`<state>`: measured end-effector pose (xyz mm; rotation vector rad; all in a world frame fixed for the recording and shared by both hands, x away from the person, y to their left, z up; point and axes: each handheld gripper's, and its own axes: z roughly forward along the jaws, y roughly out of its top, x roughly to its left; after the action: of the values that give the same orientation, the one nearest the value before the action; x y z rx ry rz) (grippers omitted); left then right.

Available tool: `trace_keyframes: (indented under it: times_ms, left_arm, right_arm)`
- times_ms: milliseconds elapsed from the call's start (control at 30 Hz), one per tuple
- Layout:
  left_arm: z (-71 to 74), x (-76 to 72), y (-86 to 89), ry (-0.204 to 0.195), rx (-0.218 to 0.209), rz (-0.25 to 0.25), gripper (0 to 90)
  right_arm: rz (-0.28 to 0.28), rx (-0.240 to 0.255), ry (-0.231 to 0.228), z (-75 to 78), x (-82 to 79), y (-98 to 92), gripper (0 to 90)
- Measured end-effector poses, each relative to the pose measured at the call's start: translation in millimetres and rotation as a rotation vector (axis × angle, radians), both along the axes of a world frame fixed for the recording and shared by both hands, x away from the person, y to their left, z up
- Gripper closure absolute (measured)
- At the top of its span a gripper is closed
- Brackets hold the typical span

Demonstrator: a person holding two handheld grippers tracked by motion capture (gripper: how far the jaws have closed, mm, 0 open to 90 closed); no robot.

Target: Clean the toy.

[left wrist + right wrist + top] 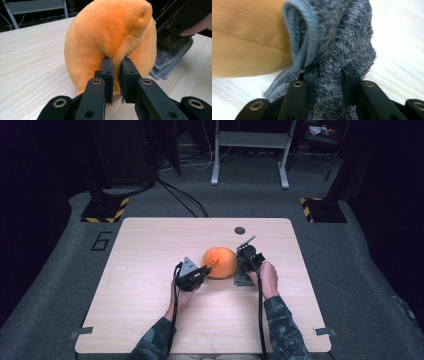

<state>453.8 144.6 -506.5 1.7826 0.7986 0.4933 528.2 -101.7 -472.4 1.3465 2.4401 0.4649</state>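
Orange plush toy (220, 262) sits near the middle of the counter (150, 270), a bit toward the right edge, upright on its base. Left tool (117, 75) has its jaws nearly together, pinching a fold of the plush fabric at the toy's near side; in the high view the left tool (196, 275) is touching the toy's left flank. Right tool (329, 85) is clamped on a bunched grey fluffy cloth (342, 37), cloth squeezed between both jaws, loose end folded over and lying against the toy. High view: right tool (248, 257) just beside the toy's right side, cloth (242, 279) partly resting on the counter. Looks like a wipe of the toy while the left holds it steady. Risks: the left grip is only on a thin pinch of soft fabric, so a firm push from the cloth could pull the fold out and tip or slide the toy toward the left edge. The cloth is bunched thick, so it may slip through the jaws under drag. The dangling cloth end may catch under the toy.
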Motion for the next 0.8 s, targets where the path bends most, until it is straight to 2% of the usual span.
trace_keyframes:
  times_ms: [33, 100, 133, 167, 200, 267, 300, 367, 400, 433, 467, 500, 667, 700, 733, 800]
  left_arm:
    - [-0.3, 0.0, 0.0, -0.003, -0.001, 0.001, 82.3]
    - [0.1, 0.1, 1.3, -0.003, 0.004, -0.001, 82.2]
    - [0.0, 0.7, 1.8, -0.003, 0.007, 0.003, 82.2]
    - [0.0, 0.7, 1.8, -0.003, 0.007, 0.003, 82.1]
    - [-1.4, 0.6, 0.1, 0.001, 0.008, 0.009, 82.1]
    - [-1.2, 0.4, -0.1, 0.0, 0.01, 0.006, 82.0]
    - [-1.2, 0.4, -0.1, 0.0, 0.01, 0.006, 82.0]
    - [-0.9, 0.3, 0.0, 0.0, 0.017, 0.002, 82.1]
    - [-1.0, 0.2, -0.1, -0.001, 0.016, 0.001, 82.1]
    - [-1.1, 0.2, -0.1, -0.002, 0.017, 0.001, 82.1]
    - [-1.1, 0.2, -0.1, -0.002, 0.017, 0.001, 82.2]
    - [-1.1, 0.2, 0.0, -0.002, 0.017, 0.0, 82.2]
    - [-2.0, 1.2, 1.7, -0.008, 0.021, 0.016, 82.1]
    - [-2.1, 0.9, 1.1, -0.005, 0.017, 0.016, 82.2]
    - [-1.7, 0.7, 1.0, -0.002, 0.02, 0.01, 82.2]
    - [-1.9, 0.9, -0.7, -0.015, 0.024, 0.01, 82.2]
  right_arm:
    - [-0.014, 0.016, 0.005, -0.4, -0.4, -0.3, 70.1]
    - [0.002, 0.01, -0.021, 5.1, -2.5, -2.7, 70.0]
    - [-0.001, 0.016, -0.056, 16.8, -9.0, -3.3, 70.1]
    - [-0.001, 0.016, -0.056, 16.8, -9.0, -3.3, 70.1]
    - [0.013, 0.024, -0.103, 31.0, -17.4, -1.9, 70.0]
    - [0.039, 0.041, -0.148, 46.9, -26.6, 3.2, 70.0]
    - [0.039, 0.041, -0.148, 46.9, -26.6, 3.2, 70.0]
    - [0.091, 0.063, -0.198, 62.6, -35.7, 11.0, 70.0]
    - [0.129, 0.063, -0.231, 75.4, -44.1, 21.4, 70.0]
    - [0.153, 0.075, -0.24, 79.6, -47.6, 27.0, 70.0]
    - [0.153, 0.075, -0.24, 79.6, -47.6, 27.0, 70.0]
    - [0.187, 0.084, -0.258, 84.3, -52.0, 37.5, 70.0]
    - [0.199, 0.052, -0.247, 78.4, -50.1, 48.3, 69.9]
    - [0.167, 0.058, -0.217, 73.9, -48.1, 44.0, 70.0]
    - [0.167, 0.058, -0.217, 73.9, -48.1, 44.0, 70.0]
    - [0.134, 0.07, -0.19, 63.5, -41.7, 30.3, 69.9]
